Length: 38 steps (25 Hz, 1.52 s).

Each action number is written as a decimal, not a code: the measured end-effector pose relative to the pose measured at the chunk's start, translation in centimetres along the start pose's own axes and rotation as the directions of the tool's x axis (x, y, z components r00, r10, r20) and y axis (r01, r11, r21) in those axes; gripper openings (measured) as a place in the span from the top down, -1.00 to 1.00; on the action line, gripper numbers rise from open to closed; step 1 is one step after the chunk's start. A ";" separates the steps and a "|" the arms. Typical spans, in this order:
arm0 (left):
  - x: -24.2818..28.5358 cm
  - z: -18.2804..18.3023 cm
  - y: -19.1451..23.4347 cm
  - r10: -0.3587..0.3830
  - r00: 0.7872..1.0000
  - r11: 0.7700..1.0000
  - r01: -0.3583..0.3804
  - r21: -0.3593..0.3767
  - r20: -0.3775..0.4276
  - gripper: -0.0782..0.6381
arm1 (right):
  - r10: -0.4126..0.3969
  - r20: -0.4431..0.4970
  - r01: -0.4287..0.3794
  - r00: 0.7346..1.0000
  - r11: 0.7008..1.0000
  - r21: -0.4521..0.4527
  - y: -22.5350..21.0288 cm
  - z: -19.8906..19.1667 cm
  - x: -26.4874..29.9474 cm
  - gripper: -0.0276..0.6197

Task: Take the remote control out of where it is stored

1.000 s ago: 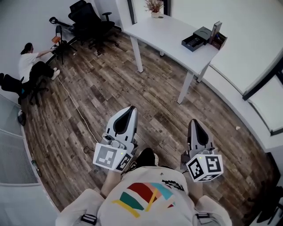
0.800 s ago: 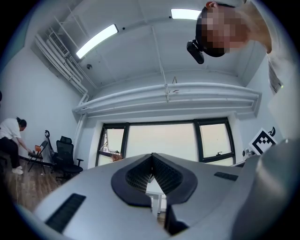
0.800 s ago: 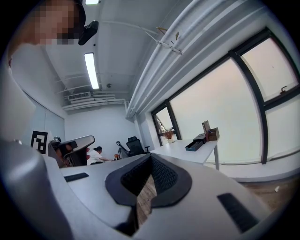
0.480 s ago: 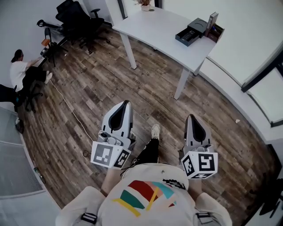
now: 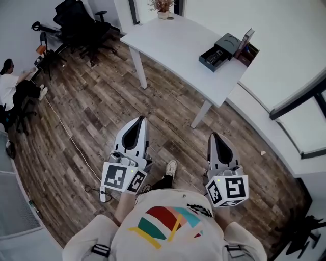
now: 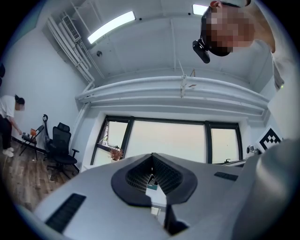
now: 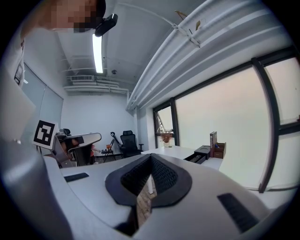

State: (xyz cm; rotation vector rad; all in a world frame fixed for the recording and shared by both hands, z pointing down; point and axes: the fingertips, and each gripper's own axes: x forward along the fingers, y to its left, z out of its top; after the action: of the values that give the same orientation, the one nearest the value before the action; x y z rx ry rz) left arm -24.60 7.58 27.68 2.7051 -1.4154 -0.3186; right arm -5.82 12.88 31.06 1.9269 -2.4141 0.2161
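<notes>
Wooden boards cover the floor (image 5: 102,109), and a person stands on them with a hand-held gripper in each hand, held low in front of the body. The left hand-held gripper (image 5: 139,121) has its two jaws pressed together, and nothing is between them. The right hand-held gripper (image 5: 213,136) is the same, with its jaws together and nothing in them. Both point toward a long white worktop (image 5: 173,43), which is well apart from them. The remote control (image 5: 216,54) lies inside a dark open tray (image 5: 206,60) on the worktop, near the end by the big window. Just beside the tray sits a small brown box (image 5: 251,52), and a tall thin thing (image 5: 247,36) stands up next to it; I cannot tell what that thing is. A little plant (image 5: 162,6) sits at the far end of the worktop. Black chairs (image 5: 76,23) stand by the wall. Another person (image 5: 8,84) is down low at the far left. A thin cable (image 5: 66,133) runs across the floor. One shoe (image 5: 171,167) shows between the two hand-held grippers.
</notes>
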 end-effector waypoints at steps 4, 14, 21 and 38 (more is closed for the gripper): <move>3.2 0.5 2.9 0.004 1.000 1.000 -0.004 0.003 0.015 0.76 | -0.007 -0.008 0.007 1.000 1.000 0.005 -0.7 0.7 4.0 0.93; 8.7 -0.1 4.4 -0.049 0.999 0.999 0.049 0.009 -0.013 0.76 | -0.069 -0.049 0.071 0.996 0.996 0.052 -3.8 0.5 7.4 0.93; 11.8 -2.7 5.6 -0.017 0.998 0.999 0.015 -0.041 -0.056 0.76 | -0.046 -0.081 0.052 0.996 0.996 0.077 -5.9 -0.2 11.6 0.93; 30.7 -3.7 10.0 -0.010 0.996 0.995 0.018 0.095 -0.092 0.76 | 0.196 -0.017 -0.192 0.980 0.972 0.135 -12.8 2.1 31.9 0.93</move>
State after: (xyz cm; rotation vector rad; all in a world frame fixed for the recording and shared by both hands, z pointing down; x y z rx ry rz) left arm -14.88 -23.45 28.29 2.7662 -1.4227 -0.1283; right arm -0.39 -21.00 33.91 1.7177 -2.6304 0.4214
